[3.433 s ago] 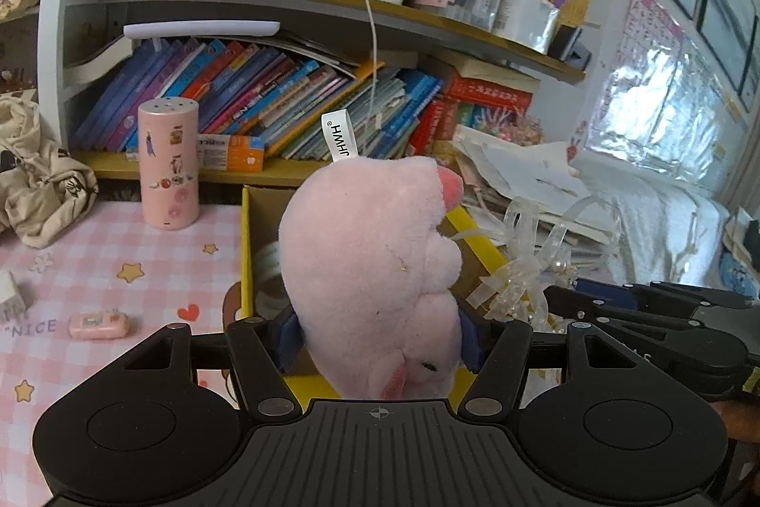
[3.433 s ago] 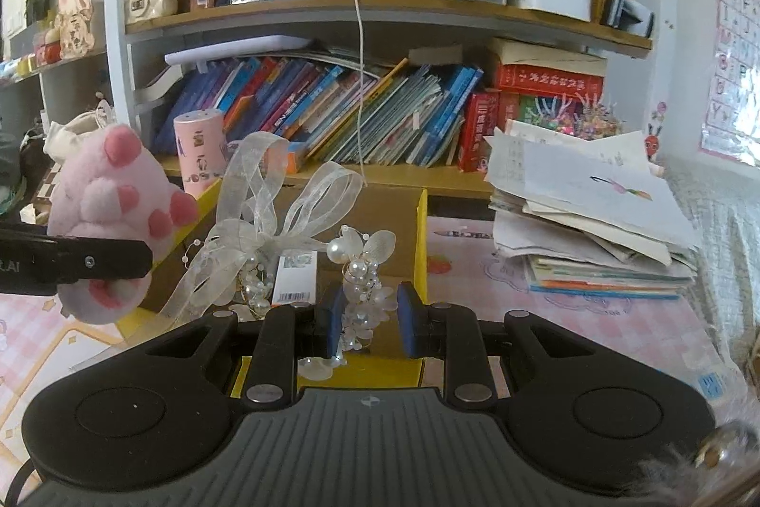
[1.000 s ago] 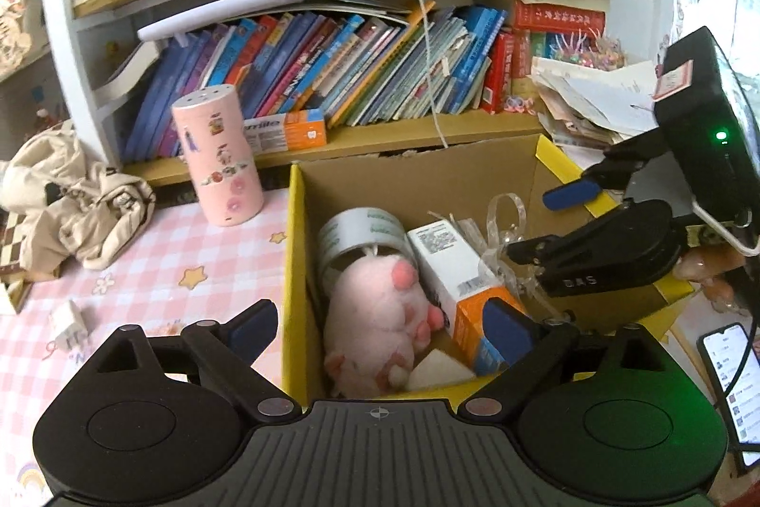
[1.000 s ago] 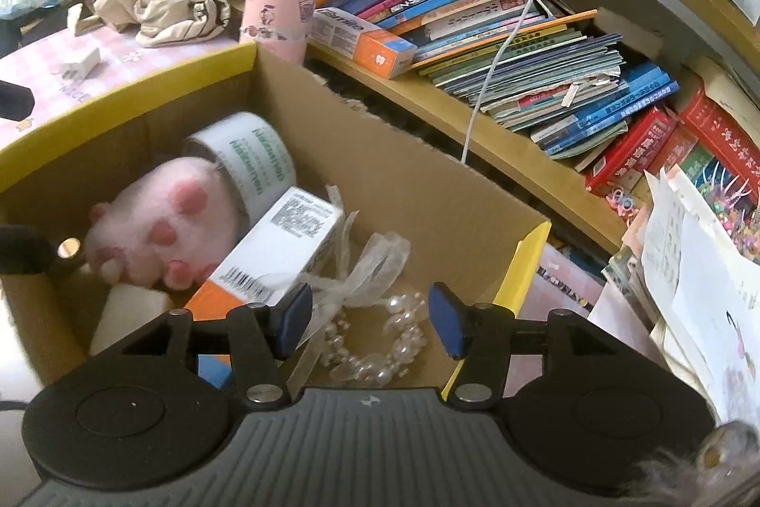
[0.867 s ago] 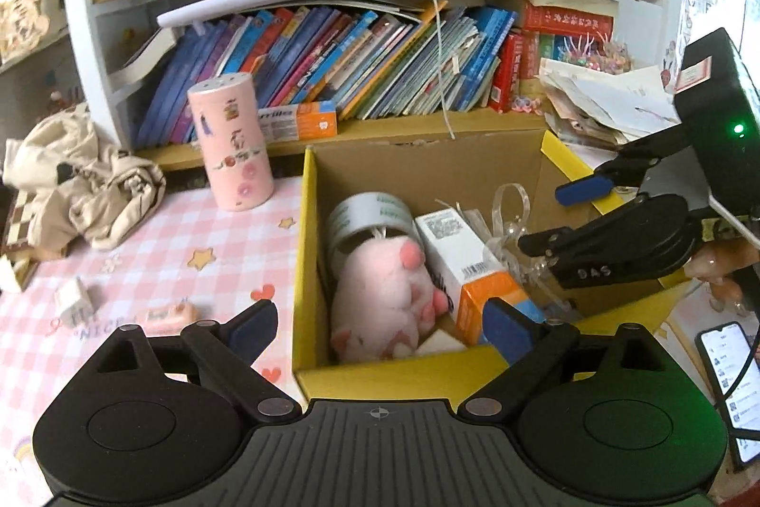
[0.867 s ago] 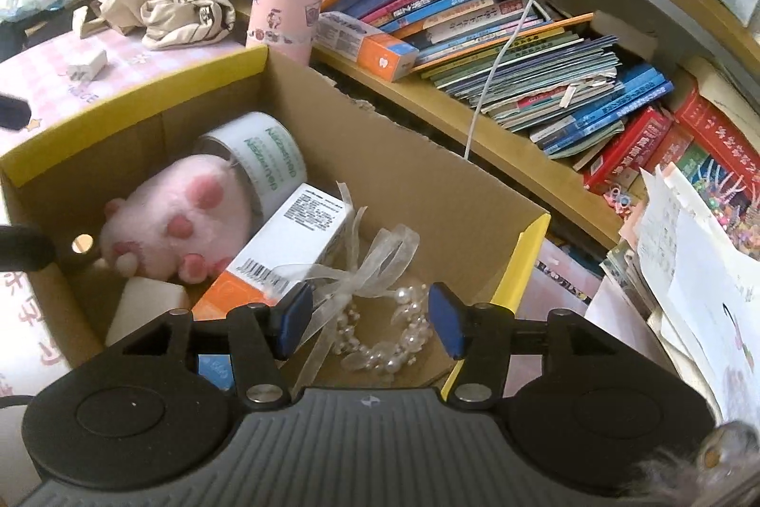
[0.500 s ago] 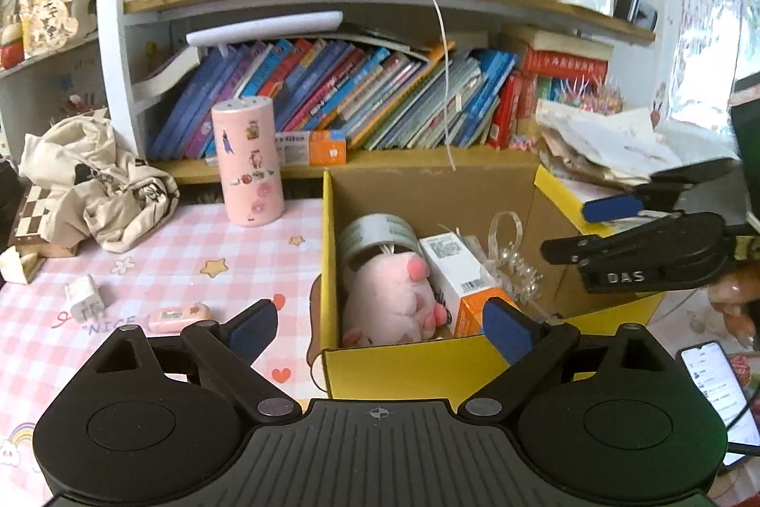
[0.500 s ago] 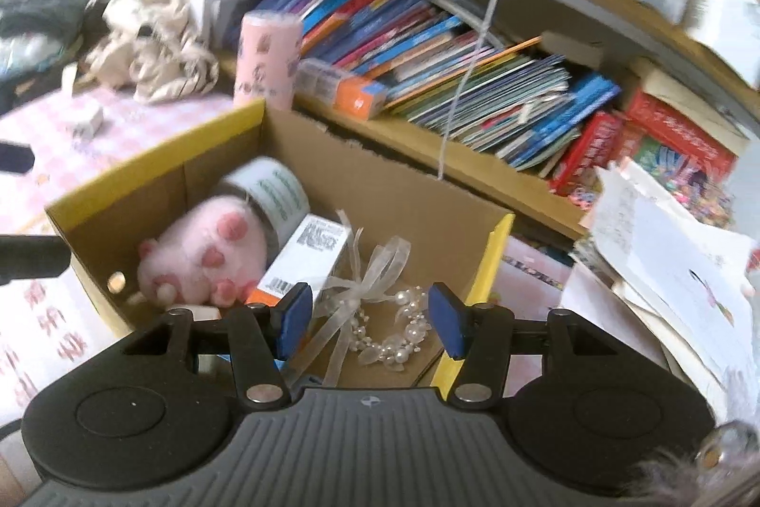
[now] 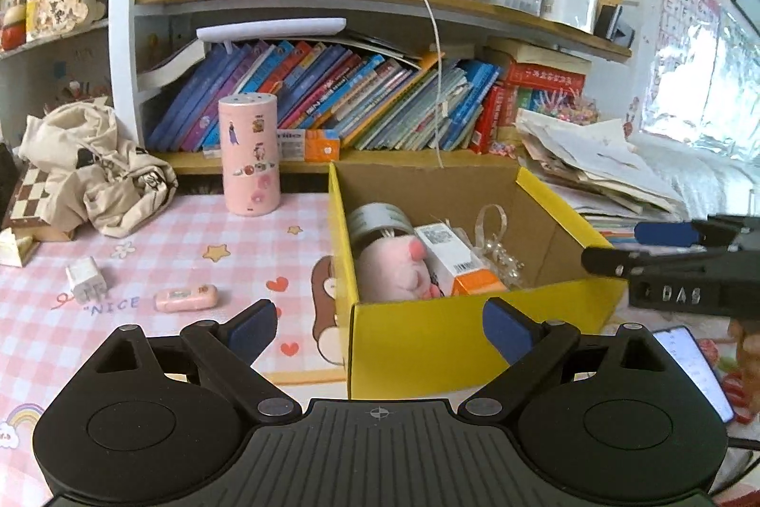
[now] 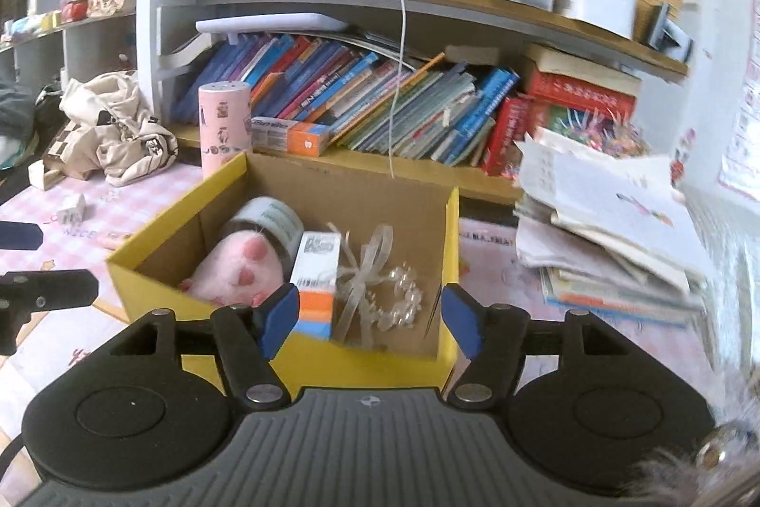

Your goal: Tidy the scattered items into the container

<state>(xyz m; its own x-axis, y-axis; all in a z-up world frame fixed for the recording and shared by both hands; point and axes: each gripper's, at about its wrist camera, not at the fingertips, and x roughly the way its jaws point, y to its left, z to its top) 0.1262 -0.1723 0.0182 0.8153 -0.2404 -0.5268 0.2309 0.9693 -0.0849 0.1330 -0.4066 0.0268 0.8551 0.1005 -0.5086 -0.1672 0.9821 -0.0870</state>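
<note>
While both tools hang with their fingers spread apart and nothing between them, the box (image 9: 475, 345) sits on the pink checked surface (image 9: 142, 250) in front of the bookshelf (image 9: 332, 155). The left tool (image 9: 380, 324) hovers before the box's yellow front wall; the right tool (image 10: 370, 319) hovers at its near edge. Inside the box lie a pink plush (image 9: 396, 274), a tape roll (image 9: 377, 219) touching it behind, a white-and-orange carton (image 9: 456, 257) just beside the plush, and a ribbon with beads (image 10: 380, 283) to the carton's right. Out on the surface, left of the box, lie a small pink case (image 9: 186, 298) and a white plug (image 9: 86, 280). A pink canister (image 9: 249, 155) stands upright near the shelf.
</note>
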